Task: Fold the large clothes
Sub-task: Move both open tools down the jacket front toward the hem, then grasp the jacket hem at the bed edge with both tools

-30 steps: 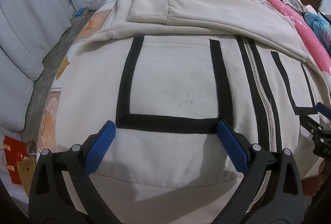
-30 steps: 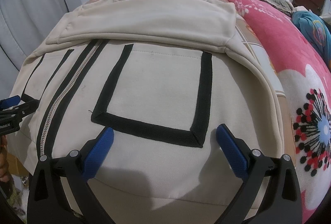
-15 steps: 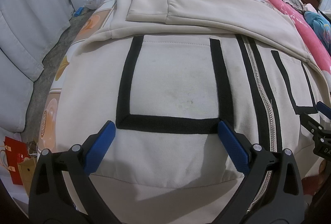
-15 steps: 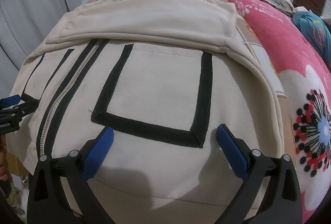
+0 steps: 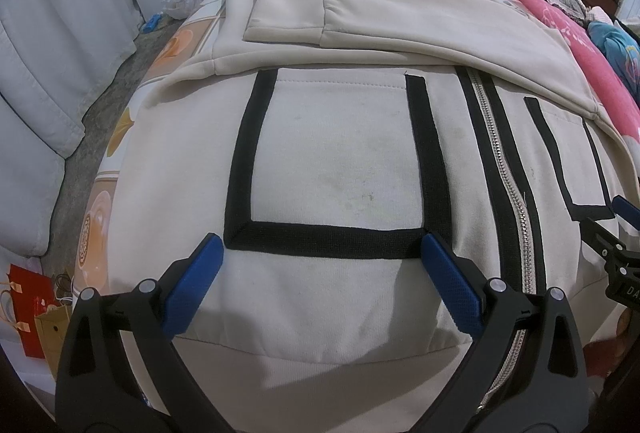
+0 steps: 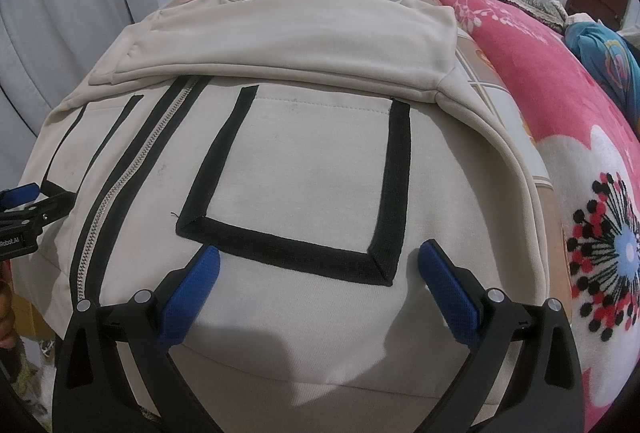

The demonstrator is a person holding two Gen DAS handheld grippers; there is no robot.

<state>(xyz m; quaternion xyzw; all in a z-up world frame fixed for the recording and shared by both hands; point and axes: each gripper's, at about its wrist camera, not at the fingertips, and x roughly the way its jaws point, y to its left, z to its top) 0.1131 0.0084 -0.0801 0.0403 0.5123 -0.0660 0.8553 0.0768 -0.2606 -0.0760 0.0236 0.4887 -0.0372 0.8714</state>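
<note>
While both grippers gape wide, cream jacket (image 5: 340, 153) lies spread beneath jaws (hem nearest).

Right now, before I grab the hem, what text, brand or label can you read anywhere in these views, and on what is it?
"RobotAI", partly cut off by the frame edge: on the left hand-held gripper, body seen in the right wrist view.
"DA", rest cut off: on the right hand-held gripper, body seen in the left wrist view.
Red paper bag on the floor: small print, too blurred to read.
Cream jacket: no text visible.
</note>
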